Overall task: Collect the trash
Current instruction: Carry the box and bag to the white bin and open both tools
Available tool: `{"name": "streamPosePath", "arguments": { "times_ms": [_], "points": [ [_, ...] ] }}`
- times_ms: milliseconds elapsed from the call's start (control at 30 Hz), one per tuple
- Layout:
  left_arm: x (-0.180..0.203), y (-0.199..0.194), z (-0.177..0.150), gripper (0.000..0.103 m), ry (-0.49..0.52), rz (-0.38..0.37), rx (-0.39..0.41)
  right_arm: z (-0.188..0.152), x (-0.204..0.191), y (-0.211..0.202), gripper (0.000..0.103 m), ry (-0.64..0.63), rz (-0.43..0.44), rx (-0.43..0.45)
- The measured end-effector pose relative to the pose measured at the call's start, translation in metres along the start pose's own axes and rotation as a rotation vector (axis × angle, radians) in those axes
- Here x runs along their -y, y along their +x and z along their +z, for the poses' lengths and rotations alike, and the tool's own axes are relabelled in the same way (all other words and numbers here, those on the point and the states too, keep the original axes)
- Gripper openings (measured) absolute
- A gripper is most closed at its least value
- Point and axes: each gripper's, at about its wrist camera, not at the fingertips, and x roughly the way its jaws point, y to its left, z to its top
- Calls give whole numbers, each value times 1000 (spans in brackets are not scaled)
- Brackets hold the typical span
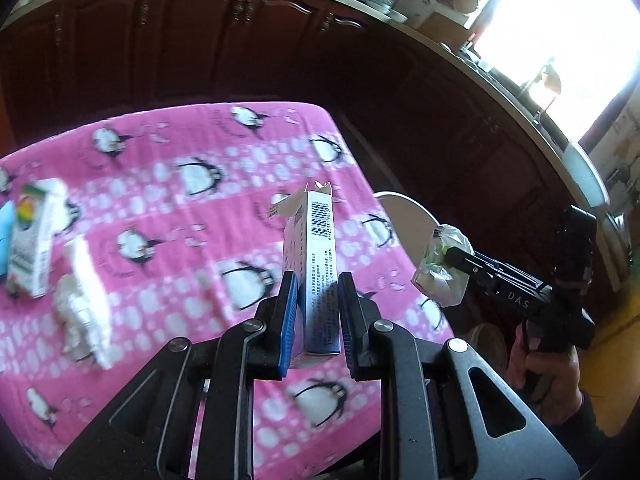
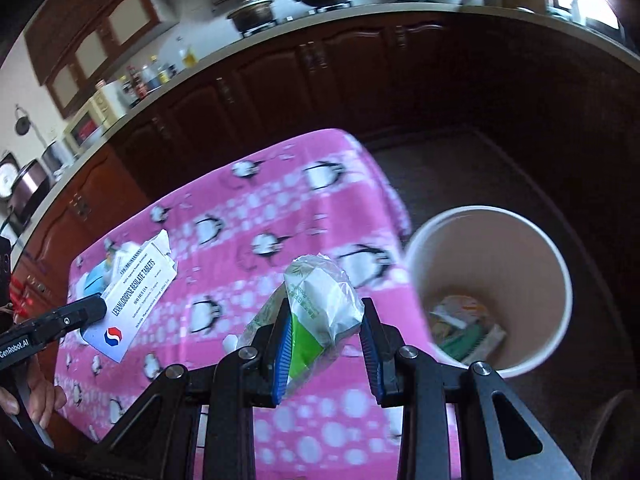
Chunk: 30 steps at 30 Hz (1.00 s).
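L gripper (image 1: 318, 316) is clamped on a white-and-blue cardboard tablet box (image 1: 316, 264), gripped low on its narrow sides, torn flap up, held above the pink penguin-print tabletop (image 1: 192, 208). R gripper (image 2: 324, 350) pinches a crumpled clear-and-green plastic wrapper (image 2: 320, 312). White round paper bin (image 2: 496, 240) stands on the floor just beside the tabletop edge, w/ trash inside. Box: light, fairly stiff, dents if squeezed. Wrapper: v. light, soft, slippery; prob. best pinched mid-bunch.

Tablet box (image 1: 316, 264) upright, crumpled wrapper (image 2: 324, 304), bin (image 2: 492, 216) part-filled
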Motion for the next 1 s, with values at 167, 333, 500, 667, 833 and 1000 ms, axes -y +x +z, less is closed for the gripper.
{"name": "streamPosePath", "arguments": {
  "times_ms": [167,333,500,667,833,1000],
  "points": [
    [21,19,6,18,45,5,-13,-1,32,-7,30,42,-43,-3],
    [37,25,14,18,72,-6,-14,-3,52,-12,30,74,-55,-1],
    [53,32,24,16,108,-25,-17,-2,62,-12,30,80,-68,2],
    [74,40,41,16,139,-80,-23,7,79,-12,30,82,-107,11],
    [88,65,55,16,117,-115,-64,9,96,-7,30,107,-124,6],
    [119,91,71,16,146,-139,-88,10,112,-2,30,119,-183,-3]
  ]
}}
